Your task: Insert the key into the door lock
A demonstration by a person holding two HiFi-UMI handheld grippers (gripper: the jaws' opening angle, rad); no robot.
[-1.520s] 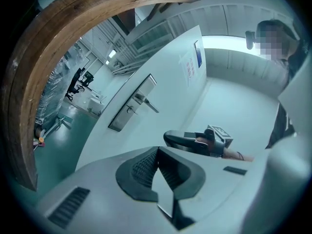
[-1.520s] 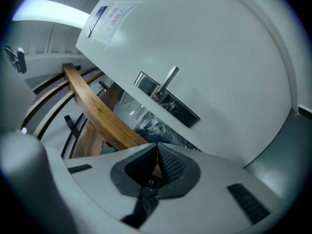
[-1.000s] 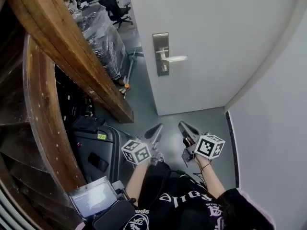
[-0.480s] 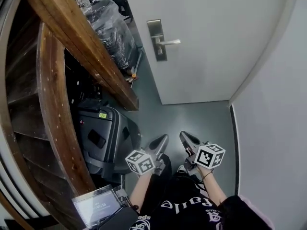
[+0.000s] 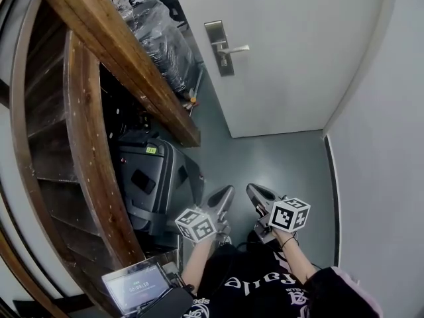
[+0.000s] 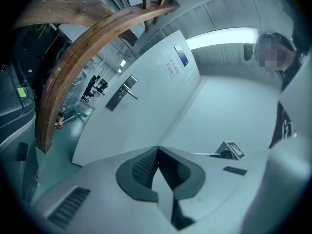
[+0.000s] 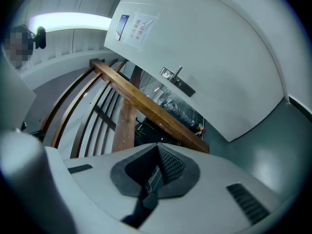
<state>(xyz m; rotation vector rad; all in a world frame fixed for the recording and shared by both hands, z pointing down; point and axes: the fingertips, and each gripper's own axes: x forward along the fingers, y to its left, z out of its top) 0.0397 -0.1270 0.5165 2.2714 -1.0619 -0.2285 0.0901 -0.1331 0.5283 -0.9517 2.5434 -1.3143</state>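
The left gripper point(image 5: 222, 197) and the right gripper point(image 5: 258, 194) are held low and close to the person's body, side by side, tips pointing forward. In the left gripper view the jaws are seen pressed together with nothing between the pads. In the right gripper view the jaws are likewise drawn together, and no key can be made out in them. No key is seen in any view, so its place cannot be told.

Just left of the left gripper a dark wheeled case point(image 5: 149, 184) is stood on the grey floor point(image 5: 278, 158), with a slanting wooden stair beam point(image 5: 126, 65) above it. Well ahead of both grippers the white door point(image 5: 298, 45) is found, shut. It carries a metal lock plate point(image 5: 218, 48) with a lever handle point(image 5: 236, 48), and the keyhole is taken to lie below the lever.

The step in hand is judged to be the approach, with insertion not yet begun. A key would have to be in a gripper first. The gripper would then have to be carried up and forward to the plate, and the key lined up with the keyhole.
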